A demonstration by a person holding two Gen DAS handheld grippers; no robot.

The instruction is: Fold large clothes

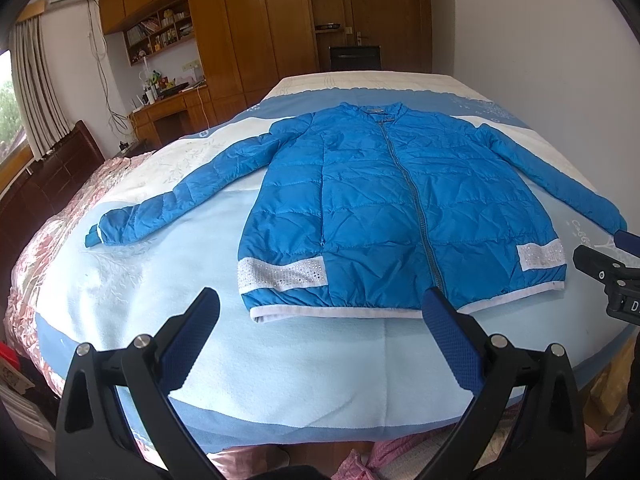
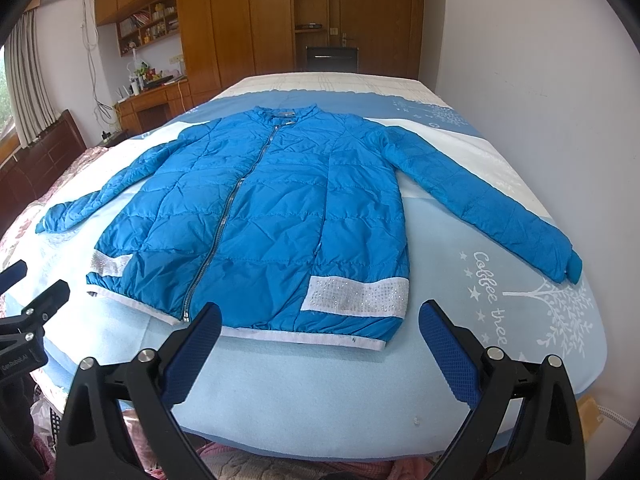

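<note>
Across the bed (image 1: 280,368), a blue quilted jacket (image 1: 384,208) is lying flat and face up on a pale blue blanket (image 2: 304,384), its zipper (image 1: 412,196) closed from collar to hem. Both sleeves are stretching out to the sides, the cuffs resting on the blanket well apart from the body of the jacket. White sparkly bands (image 2: 356,292) are showing near the white hem on each front panel.

Just short of that hem, the left tongs (image 1: 322,316) are hovering with their blue-padded fingers spread wide, gripping nothing. The right tongs (image 2: 320,320) are hovering beside them in the same way, spread wide and empty, over the near edge of the blanket.

Beyond the bed, wooden wardrobes (image 1: 256,32) are lining the far wall, and a cluttered desk (image 1: 168,104) is standing under shelves by the curtained window.
</note>
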